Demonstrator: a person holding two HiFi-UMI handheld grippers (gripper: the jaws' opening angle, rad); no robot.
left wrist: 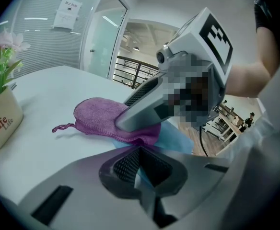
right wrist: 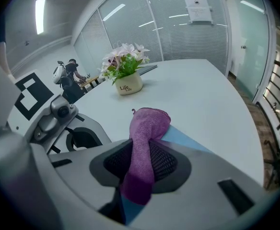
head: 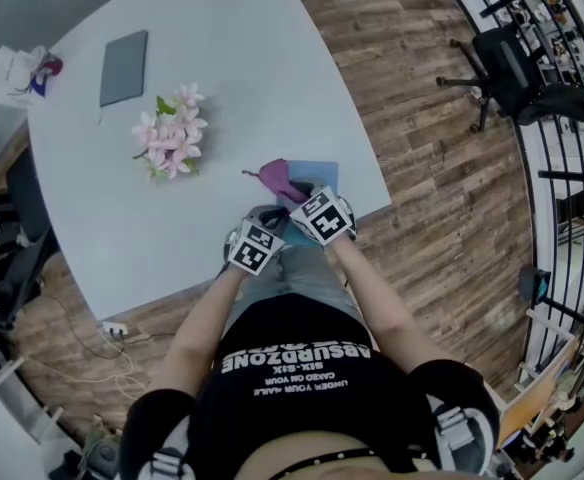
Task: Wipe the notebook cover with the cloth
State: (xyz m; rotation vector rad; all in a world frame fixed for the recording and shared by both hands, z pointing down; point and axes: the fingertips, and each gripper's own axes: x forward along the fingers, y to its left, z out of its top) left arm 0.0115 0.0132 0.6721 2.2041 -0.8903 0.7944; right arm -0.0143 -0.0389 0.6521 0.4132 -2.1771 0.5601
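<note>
**Pinching cloth and notebook at the table edge**

The right gripper (right wrist: 142, 164) has its jaws clamped on the purple cloth (right wrist: 148, 128), which runs up between the pads and folds over just ahead of them. The cloth lies on the blue notebook (right wrist: 190, 142), whose cover shows beneath and to the right of those jaws. The left gripper (left wrist: 140, 167), close beside the right one on its left, has its jaws drawn together on a thin blue edge of the notebook. Seen from the left gripper, the right gripper's fingers rest on top of the cloth. Both sit on the pale table (head: 272, 68). A flower pot (head: 172, 138) stands well ahead of both grippers, off to the left.
</note>
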